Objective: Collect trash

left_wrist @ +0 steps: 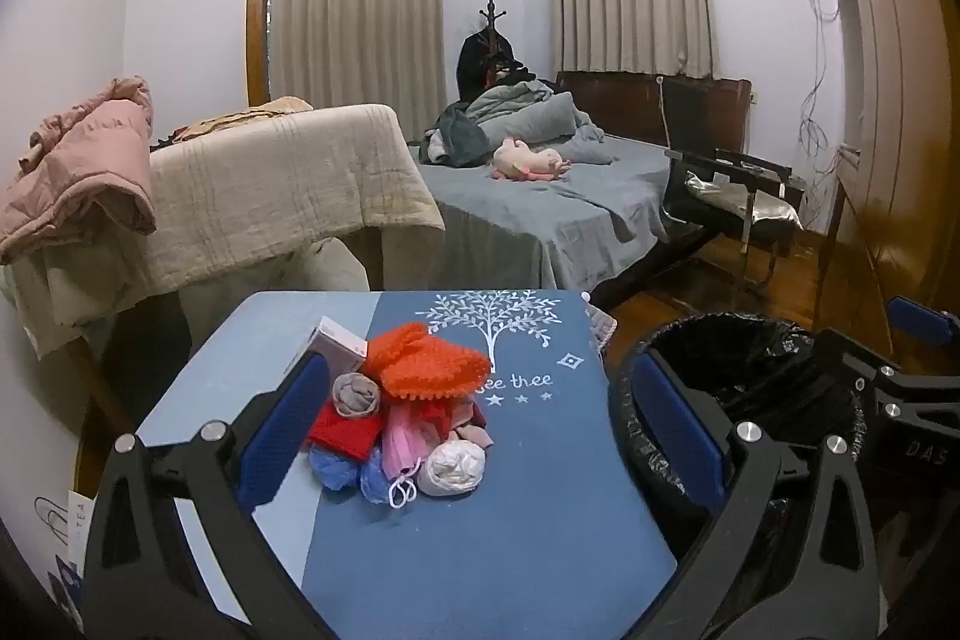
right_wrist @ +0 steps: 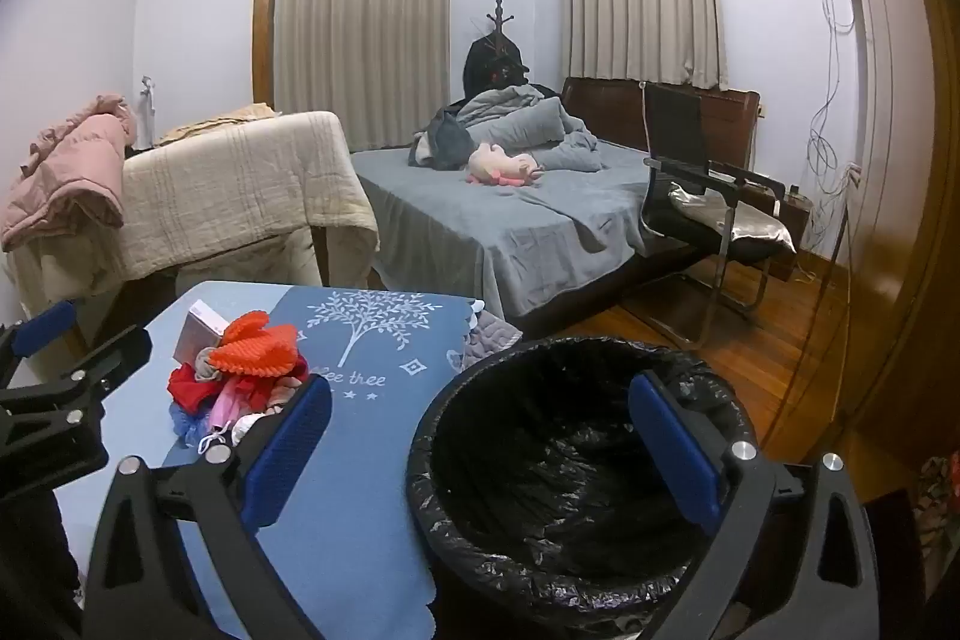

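Observation:
A pile of trash point(left_wrist: 408, 418) lies on the blue cloth of a small table point(left_wrist: 510, 550): an orange knitted piece point(left_wrist: 429, 361), a red cloth, a pink mask, blue plastic, a white crumpled ball point(left_wrist: 451, 467) and a small box point(left_wrist: 339, 340). My left gripper point(left_wrist: 480, 424) is open and empty, just behind the pile. A black-lined bin point(right_wrist: 570, 460) stands right of the table. My right gripper point(right_wrist: 480, 448) is open and empty over the bin's near rim. The pile also shows in the right wrist view point(right_wrist: 240, 370).
A bed with grey sheets point(left_wrist: 540, 202) and a plush toy point(left_wrist: 528, 160) is behind. A covered sofa point(left_wrist: 270, 196) stands at left, a black chair point(left_wrist: 732, 196) at right on the wooden floor. The right gripper shows beside the bin point(left_wrist: 900, 400).

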Tool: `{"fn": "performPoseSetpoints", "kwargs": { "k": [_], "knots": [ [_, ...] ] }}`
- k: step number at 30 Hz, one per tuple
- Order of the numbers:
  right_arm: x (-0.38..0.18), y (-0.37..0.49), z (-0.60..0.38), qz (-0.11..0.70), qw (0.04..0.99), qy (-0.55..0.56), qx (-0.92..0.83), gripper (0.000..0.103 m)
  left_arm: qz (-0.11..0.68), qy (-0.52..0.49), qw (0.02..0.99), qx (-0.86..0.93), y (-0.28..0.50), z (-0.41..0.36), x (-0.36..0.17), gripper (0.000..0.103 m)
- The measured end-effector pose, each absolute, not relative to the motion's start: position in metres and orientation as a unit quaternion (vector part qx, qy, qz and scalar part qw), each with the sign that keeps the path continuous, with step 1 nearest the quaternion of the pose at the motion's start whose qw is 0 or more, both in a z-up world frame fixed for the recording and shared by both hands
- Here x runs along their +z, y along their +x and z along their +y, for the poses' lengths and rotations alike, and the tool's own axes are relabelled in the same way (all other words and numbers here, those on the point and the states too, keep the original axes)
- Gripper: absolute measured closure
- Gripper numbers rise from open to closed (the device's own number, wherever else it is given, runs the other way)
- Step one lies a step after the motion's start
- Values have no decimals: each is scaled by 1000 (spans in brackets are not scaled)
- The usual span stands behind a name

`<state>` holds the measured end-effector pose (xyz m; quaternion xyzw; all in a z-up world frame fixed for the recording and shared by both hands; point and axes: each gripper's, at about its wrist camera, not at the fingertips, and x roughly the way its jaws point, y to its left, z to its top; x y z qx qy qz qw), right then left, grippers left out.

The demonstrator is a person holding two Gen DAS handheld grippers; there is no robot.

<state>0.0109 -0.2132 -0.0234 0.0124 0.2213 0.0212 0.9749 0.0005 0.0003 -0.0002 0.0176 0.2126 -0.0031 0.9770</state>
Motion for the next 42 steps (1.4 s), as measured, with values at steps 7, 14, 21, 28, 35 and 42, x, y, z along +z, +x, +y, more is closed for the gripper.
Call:
{"fn": "performPoseSetpoints", "kwargs": {
  "k": [7, 14, 21, 28, 35, 42],
  "knots": [
    [-24, 11, -212, 221, 975, 13, 22, 6, 213, 16, 977, -3, 2, 0, -2, 5],
    [-24, 11, -211, 220, 975, 14, 23, 6, 211, 16, 977, -3, 2, 2, -3, 5],
    [-25, 12, -211, 220, 975, 14, 21, 6, 212, 15, 977, -3, 2, 2, -2, 5],
    [-26, 12, -211, 220, 975, 14, 22, 6, 212, 14, 977, -3, 2, 2, -2, 5],
    [-26, 12, -211, 221, 975, 15, 22, 6, 213, 13, 977, -2, 2, 1, -2, 5],
    [-26, 12, -212, 221, 975, 15, 22, 6, 212, 14, 977, -2, 1, 0, -3, 5]
  ]
}}
